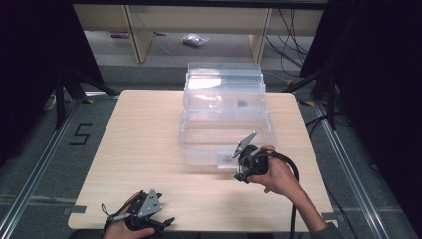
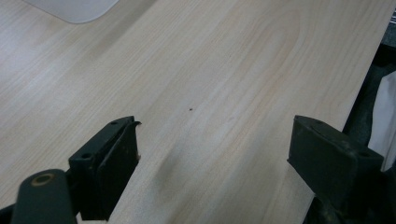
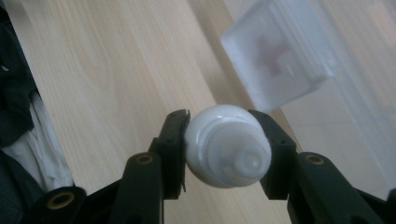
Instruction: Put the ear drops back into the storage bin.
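Your right gripper (image 3: 226,144) clamps a small white bottle (image 3: 226,147), one pad pressed on each side of its rounded body, nozzle end facing the camera in the right gripper view. In the high view that gripper (image 1: 239,159) sits at centre right of the frame, just at the near edge of the clear plastic drawer unit (image 1: 224,112). The bottle itself is too small to make out there. A small translucent block (image 3: 278,56) shows blurred at the upper right of the right gripper view, beyond the bottle.

Your left gripper (image 2: 212,158) has its jaws standing wide apart, with bare wood between them. In the high view it (image 1: 166,222) lies at the lower left of the frame, near the front edge of the counter (image 1: 144,144), well apart from the drawer unit.
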`<state>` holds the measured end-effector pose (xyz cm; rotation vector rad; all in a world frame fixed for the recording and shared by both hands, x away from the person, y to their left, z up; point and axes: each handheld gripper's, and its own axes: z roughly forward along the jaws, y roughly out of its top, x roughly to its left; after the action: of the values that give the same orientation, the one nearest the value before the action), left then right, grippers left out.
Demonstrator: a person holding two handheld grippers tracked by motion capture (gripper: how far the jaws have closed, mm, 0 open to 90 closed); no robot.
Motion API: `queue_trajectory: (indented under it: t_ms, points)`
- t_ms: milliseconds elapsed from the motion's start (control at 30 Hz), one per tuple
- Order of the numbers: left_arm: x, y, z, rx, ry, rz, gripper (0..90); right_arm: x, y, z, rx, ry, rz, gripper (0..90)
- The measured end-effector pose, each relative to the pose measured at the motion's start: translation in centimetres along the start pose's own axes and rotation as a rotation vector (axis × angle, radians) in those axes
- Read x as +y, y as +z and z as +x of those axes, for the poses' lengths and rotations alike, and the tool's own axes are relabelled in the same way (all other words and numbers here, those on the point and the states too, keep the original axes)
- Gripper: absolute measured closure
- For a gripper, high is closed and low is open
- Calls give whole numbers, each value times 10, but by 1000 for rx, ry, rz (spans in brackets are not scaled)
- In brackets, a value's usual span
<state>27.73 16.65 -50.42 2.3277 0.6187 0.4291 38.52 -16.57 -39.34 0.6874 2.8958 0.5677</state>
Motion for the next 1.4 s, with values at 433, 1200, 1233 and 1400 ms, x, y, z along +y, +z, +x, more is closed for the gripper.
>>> queue_trajectory:
  t_ms: [433,1200,1233,1400]
  points:
    - [0,0,-1,-12,-2,-7,154,4,-38,-19,-14,22,18,601]
    - [0,1,-1,-1,-6,-8,154,23,-51,-79,-59,126,52,601]
    - [-1,1,-2,-2,-19,-7,154,24,-49,-84,-62,138,62,601]
    - [0,0,0,-1,-4,-5,154,25,-42,-95,-63,168,78,601]
